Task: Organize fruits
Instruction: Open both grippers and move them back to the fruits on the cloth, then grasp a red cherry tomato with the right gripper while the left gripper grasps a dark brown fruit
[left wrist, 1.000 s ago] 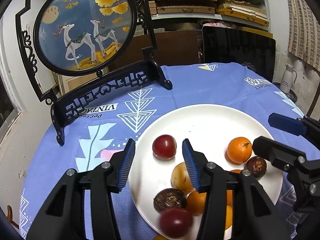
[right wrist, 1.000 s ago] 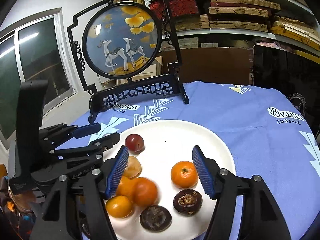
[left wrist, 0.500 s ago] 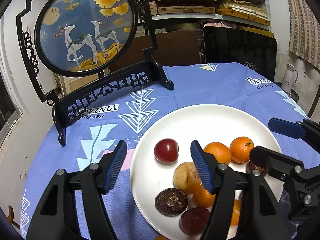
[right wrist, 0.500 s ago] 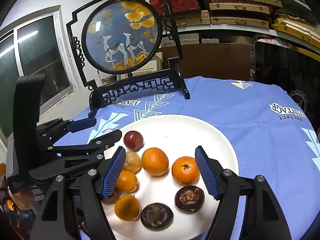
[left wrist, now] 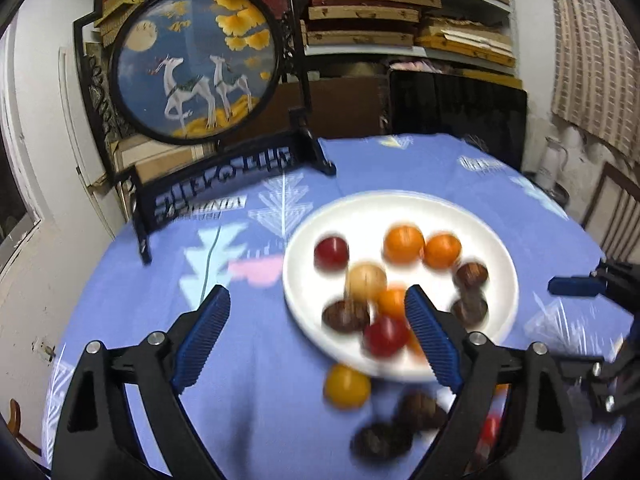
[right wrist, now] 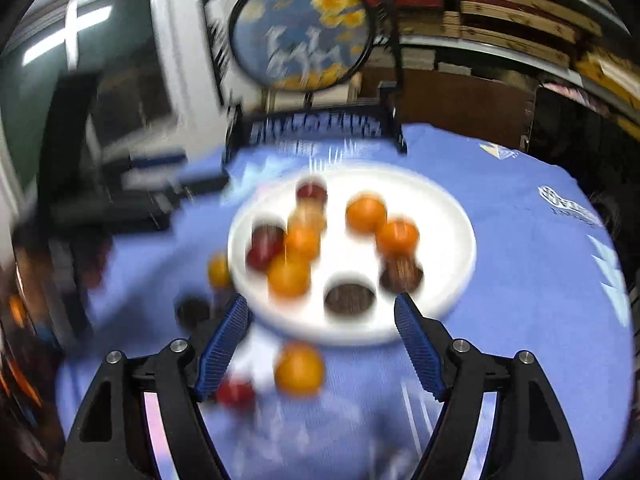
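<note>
A white plate (left wrist: 400, 208) on the blue tablecloth holds several fruits: oranges (left wrist: 403, 243), red plums (left wrist: 331, 252), a pale fruit and dark brown passion fruits (left wrist: 472, 274). The plate also shows in the right wrist view (right wrist: 448, 216). Off the plate lie a yellow-orange fruit (left wrist: 346, 385), dark fruits (left wrist: 382, 440), an orange (right wrist: 299, 369) and a red fruit (right wrist: 235, 394). My left gripper (left wrist: 318, 338) is open and empty, above the plate's near-left rim. My right gripper (right wrist: 320, 346) is open and empty, above the plate's near edge. Both views are motion-blurred.
A round deer painting in a black ornate stand (left wrist: 196, 68) stands at the table's back left. Shelves with stacked boxes (left wrist: 400, 20) and a dark screen (left wrist: 460, 108) lie behind the table. The right gripper's blue tip (left wrist: 576, 286) shows at the right edge.
Both grippers have pulled back and up from the plate. More tablecloth and several loose fruits near the plate's front edge have come into view. Fruits on the plate have shifted.
</note>
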`<state>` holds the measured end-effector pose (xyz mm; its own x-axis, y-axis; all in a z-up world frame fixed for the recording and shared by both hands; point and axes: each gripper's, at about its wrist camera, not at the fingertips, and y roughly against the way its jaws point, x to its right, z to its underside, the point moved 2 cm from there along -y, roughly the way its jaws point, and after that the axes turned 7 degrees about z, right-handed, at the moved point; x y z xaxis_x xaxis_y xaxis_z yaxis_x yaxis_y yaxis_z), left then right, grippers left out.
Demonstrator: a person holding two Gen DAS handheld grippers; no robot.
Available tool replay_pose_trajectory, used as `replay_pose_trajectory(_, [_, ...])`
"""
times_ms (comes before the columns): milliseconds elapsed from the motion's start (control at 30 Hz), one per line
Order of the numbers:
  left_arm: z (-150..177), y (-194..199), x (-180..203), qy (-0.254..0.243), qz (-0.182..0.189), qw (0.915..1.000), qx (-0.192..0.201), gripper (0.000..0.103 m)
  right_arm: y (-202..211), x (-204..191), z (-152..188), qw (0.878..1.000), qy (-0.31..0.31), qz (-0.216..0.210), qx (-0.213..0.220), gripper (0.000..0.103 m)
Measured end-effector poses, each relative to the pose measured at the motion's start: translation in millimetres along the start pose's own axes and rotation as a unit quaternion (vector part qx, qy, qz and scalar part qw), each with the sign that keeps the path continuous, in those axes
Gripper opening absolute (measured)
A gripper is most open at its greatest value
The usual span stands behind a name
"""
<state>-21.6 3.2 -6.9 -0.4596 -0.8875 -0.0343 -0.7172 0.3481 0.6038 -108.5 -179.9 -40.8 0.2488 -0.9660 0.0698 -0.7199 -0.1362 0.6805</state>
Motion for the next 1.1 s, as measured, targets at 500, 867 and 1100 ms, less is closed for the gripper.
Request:
replay_pose_trajectory(500, [110.8, 61.7, 30.3, -0.048, 0.045, 0.9944, -0.082, 0.092, -25.4, -75.8, 38.7, 0.987, 0.143, -0.039, -0.057, 0.033])
replay_pose_trajectory(867, [105.6, 45.2, 69.2, -0.066, 0.091, 0.989, -0.096, 0.092, 12.0, -48.7, 59.8, 0.991, 0.107, -0.052, -0.059, 0.028])
replay_pose_trajectory(1100, [91.4, -3.6, 110.9, -0.078, 0.095, 0.9842, -0.128, 0.092, 28.4, -22.6, 80.9, 0.995, 0.074, -0.031, -0.064, 0.028])
